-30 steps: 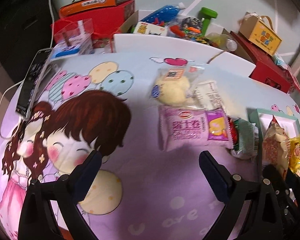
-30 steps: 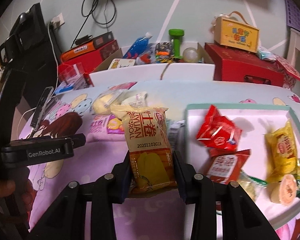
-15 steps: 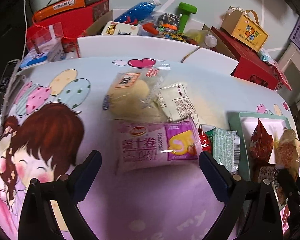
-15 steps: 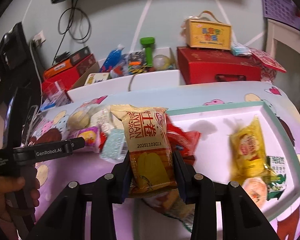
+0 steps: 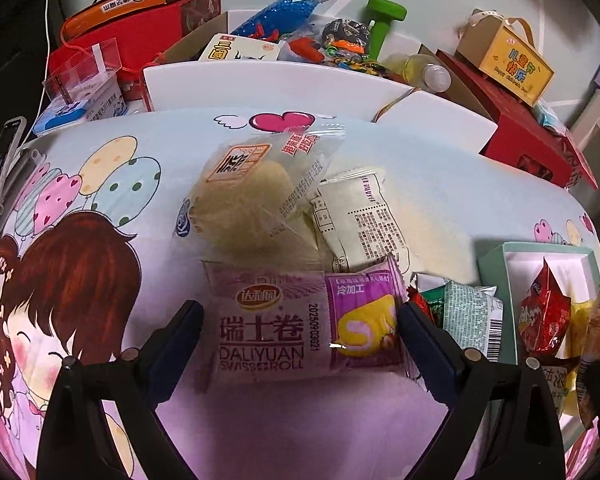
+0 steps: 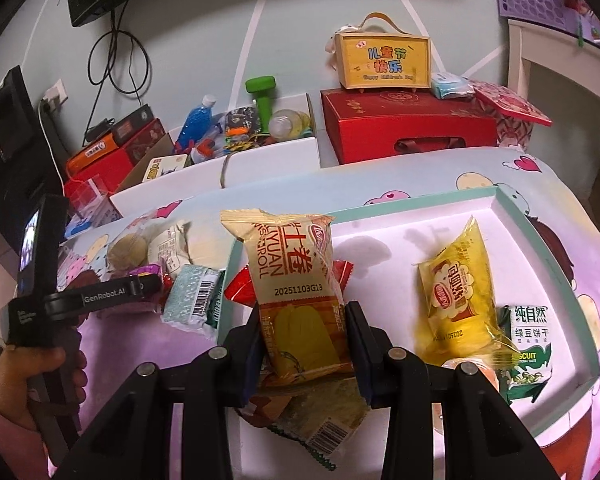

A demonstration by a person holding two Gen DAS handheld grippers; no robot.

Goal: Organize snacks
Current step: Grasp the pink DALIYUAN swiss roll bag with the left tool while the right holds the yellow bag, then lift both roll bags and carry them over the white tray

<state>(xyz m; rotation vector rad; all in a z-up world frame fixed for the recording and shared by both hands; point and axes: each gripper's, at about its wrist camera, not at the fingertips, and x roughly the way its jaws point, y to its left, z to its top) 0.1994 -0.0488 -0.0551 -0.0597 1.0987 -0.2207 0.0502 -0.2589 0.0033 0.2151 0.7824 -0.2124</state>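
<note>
Left wrist: green wafer pack (image 5: 470,314) crowds purple roll (image 5: 300,326) beside tray (image 5: 496,256).

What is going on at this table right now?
A person is sorting snacks with two handheld tools. The right tool is shut on an orange Swiss roll packet, held above the teal-rimmed tray. The left tool is open, its fingers either side of a purple Swiss roll packet lying on the tablecloth.
</note>
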